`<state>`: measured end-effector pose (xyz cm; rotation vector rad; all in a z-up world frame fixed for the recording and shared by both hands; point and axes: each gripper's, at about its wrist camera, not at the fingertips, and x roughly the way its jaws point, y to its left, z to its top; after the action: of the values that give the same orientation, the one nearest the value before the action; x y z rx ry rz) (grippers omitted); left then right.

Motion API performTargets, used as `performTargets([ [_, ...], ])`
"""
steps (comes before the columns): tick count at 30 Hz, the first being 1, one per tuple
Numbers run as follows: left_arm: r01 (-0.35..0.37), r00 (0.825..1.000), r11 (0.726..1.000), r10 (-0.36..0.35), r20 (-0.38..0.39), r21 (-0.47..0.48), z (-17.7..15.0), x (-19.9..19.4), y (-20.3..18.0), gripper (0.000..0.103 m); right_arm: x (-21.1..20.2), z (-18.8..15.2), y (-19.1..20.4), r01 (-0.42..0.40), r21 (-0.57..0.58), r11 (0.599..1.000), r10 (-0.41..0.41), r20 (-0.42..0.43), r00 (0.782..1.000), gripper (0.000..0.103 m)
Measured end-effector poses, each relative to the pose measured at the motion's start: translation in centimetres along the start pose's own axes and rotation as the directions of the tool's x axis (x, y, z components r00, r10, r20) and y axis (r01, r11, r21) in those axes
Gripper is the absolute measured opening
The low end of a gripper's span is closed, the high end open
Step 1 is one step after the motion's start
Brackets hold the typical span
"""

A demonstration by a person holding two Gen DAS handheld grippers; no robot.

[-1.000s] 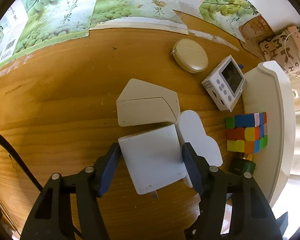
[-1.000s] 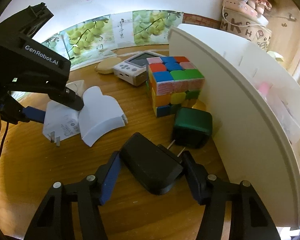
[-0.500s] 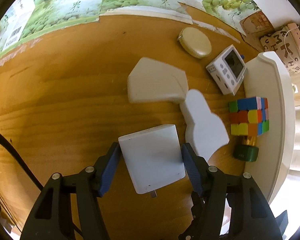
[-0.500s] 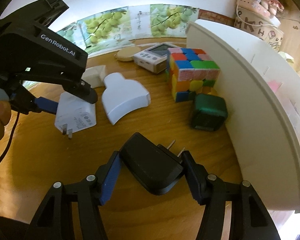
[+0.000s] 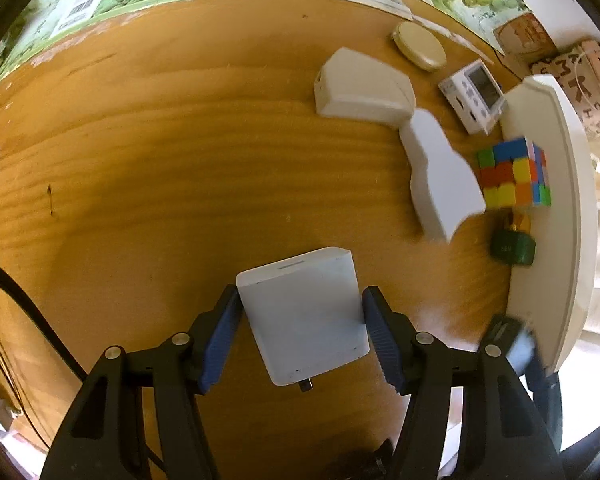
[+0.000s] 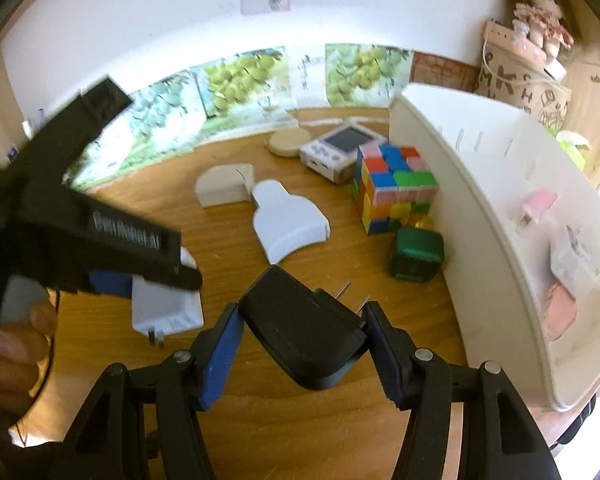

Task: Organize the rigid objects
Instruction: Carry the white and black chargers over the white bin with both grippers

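I have the white charger (image 5: 302,314) clamped in the left gripper (image 5: 302,334), blue pads pressed on its two side faces and its prongs toward the camera, clear above the wooden table (image 5: 160,160). The right gripper (image 6: 302,338) is closed on the black adapter (image 6: 304,330), squeezed across its body with the prongs aimed out toward the white bin (image 6: 480,216). I grip both on their flat sides so the plugs stay free and neither can twist out. The left tool points steeply down; the right leans forward at a shallower angle, lifted off the table. The left view is smeared at its right edge, so the dark shape there is probably my other tool. Beyond lie the white cover piece (image 6: 288,226), beige block (image 6: 224,186), green cube (image 6: 416,254) and puzzle cube (image 6: 394,188), all near the bin, where I judge these belong.
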<state>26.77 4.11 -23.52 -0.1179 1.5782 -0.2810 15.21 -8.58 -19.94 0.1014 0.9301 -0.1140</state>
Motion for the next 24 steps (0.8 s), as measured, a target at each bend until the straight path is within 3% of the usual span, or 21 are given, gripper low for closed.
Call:
performTargets([
  [7, 0.042, 0.999, 0.999, -0.043, 0.012, 0.017, -3.7, -1.2, 0.7, 0.064, -3.2, 0.4, -0.1, -0.013, -0.047, 0.999, 0.015, 0.041, 0.999, 0.062],
  [15, 0.100, 0.992, 0.994, -0.103, 0.076, 0.038, -6.1, -3.0, -0.9, 0.062, -5.5, 0.9, -1.6, -0.014, -0.087, 0.996, 0.020, 0.067, 0.998, 0.062],
  [21, 0.182, 0.967, 0.982, -0.188, 0.170, 0.051, -6.8, -4.8, -2.4, 0.062, -6.8, 1.2, -3.2, -0.024, -0.121, 0.992, 0.033, 0.071, 0.997, 0.062],
  [24, 0.230, 0.944, 0.971, -0.238, 0.230, 0.060, -7.0, -6.0, -3.6, 0.062, -7.4, 1.5, -4.2, -0.027, -0.131, 0.991, 0.037, 0.076, 0.996, 0.062],
])
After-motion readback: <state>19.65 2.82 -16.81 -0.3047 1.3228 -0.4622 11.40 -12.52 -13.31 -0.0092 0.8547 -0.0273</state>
